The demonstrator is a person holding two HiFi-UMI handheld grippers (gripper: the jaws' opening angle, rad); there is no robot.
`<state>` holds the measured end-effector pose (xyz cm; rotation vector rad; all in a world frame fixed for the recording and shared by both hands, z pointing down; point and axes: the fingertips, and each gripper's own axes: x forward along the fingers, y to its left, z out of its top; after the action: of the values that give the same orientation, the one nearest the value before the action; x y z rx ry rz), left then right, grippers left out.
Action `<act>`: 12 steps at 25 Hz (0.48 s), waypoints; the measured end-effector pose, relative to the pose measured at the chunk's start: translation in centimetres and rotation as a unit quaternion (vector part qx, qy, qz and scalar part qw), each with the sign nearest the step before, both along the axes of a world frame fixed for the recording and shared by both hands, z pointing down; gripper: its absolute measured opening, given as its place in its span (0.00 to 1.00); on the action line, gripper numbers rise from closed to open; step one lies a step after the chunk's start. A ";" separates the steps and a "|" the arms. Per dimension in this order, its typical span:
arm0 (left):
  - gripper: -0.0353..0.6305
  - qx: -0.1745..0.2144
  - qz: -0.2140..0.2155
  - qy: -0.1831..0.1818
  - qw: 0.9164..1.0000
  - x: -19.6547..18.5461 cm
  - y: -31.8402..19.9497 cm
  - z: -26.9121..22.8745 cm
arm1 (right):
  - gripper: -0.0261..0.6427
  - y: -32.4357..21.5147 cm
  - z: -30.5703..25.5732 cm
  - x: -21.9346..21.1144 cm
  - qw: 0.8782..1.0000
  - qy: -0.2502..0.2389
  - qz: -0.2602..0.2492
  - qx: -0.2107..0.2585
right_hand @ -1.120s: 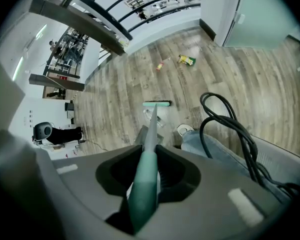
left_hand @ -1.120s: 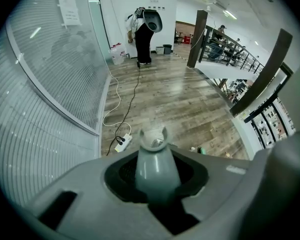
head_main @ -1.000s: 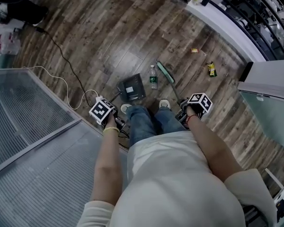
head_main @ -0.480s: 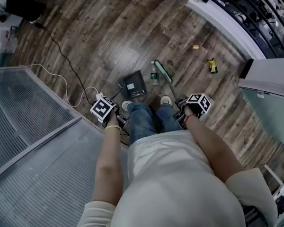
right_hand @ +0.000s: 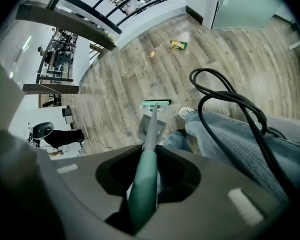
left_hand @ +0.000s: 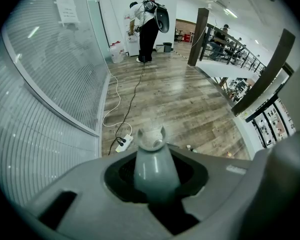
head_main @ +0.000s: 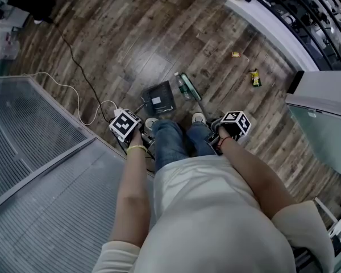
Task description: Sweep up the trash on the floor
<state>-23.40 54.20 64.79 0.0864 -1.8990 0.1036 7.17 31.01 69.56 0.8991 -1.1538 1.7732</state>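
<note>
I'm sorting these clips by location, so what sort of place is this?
Probably an open-plan office or showroom floor: wood-plank flooring, ribbed glass partition walls, and a black railing along a curved edge.

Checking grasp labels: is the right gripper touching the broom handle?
Touching. The right gripper view shows the right gripper shut on the broom handle, with no gap at either jaw.

The floor (head_main: 159,38) is glossy wood plank, the broom handle (right_hand: 144,181) smooth plastic.
</note>
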 end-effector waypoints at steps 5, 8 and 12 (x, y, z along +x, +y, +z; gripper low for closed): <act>0.18 0.001 0.002 -0.002 1.000 0.2 0.5 0.1 | 0.18 1.4 -0.2 -0.3 1.000 0.001 -0.025 -0.010; 0.18 0.001 0.003 -0.003 1.000 0.4 0.5 0.1 | 0.18 2.2 -0.4 -0.6 0.999 0.002 -0.044 -0.020; 0.18 0.001 0.004 -0.005 1.000 0.4 0.4 0.0 | 0.18 3.3 -0.7 -1.0 0.998 0.002 -0.060 -0.034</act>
<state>-23.02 54.59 64.83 0.0941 -1.9091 0.1085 6.17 34.29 68.82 0.7762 -1.1146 1.7028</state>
